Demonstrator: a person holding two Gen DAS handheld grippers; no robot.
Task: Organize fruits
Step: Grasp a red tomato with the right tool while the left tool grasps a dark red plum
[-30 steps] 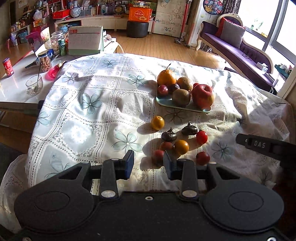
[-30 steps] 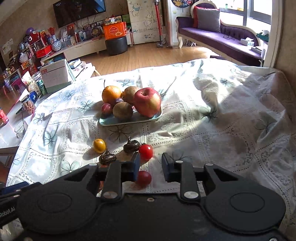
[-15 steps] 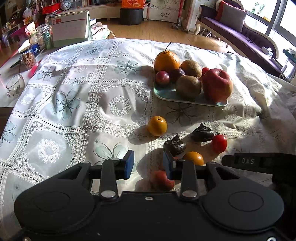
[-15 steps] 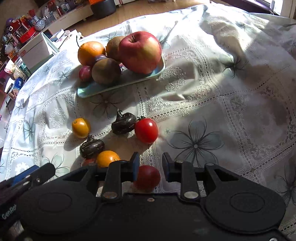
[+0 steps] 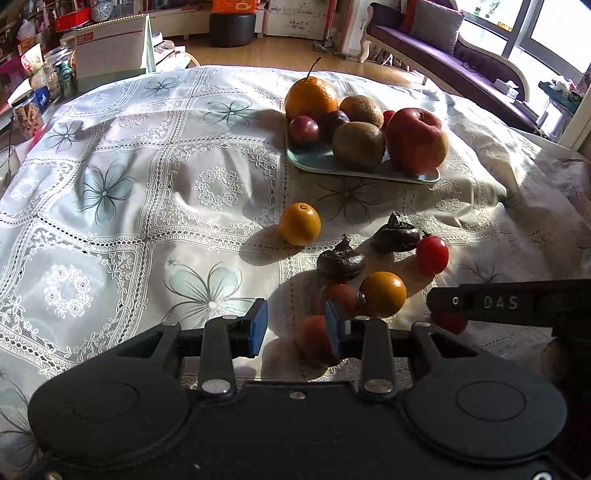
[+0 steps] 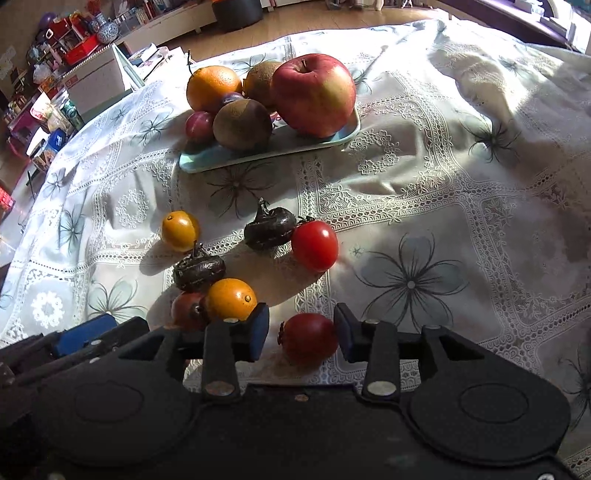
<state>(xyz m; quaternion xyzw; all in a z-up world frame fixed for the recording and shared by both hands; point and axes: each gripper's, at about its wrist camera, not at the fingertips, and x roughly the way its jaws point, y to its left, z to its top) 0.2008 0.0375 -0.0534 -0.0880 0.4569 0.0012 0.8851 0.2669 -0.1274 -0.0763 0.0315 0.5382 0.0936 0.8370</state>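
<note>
A pale green tray (image 6: 207,162) (image 5: 317,166) holds an orange (image 6: 213,88), kiwis, plums and a big red apple (image 6: 314,94). Loose on the cloth lie a small orange fruit (image 6: 180,230) (image 5: 300,223), two dark water chestnuts (image 6: 269,227) (image 6: 198,269), another orange fruit (image 6: 231,299) (image 5: 383,294) and red tomatoes (image 6: 314,244). My right gripper (image 6: 301,332) is open, its blue pads either side of a red tomato (image 6: 309,338) without touching it. My left gripper (image 5: 295,326) is open, with a reddish fruit (image 5: 314,339) partly behind its right pad.
A lace flowered tablecloth (image 5: 147,184) covers the table. At the far left stand a calendar (image 5: 110,48), jars and clutter. A purple sofa (image 5: 443,33) and windows lie beyond the table. The other gripper's arm (image 5: 517,302) crosses the left wrist view on the right.
Both grippers have dropped lower and moved in on the loose fruit. The right one now has the near red tomato between its open fingers; the left one sits beside the reddish fruit.
</note>
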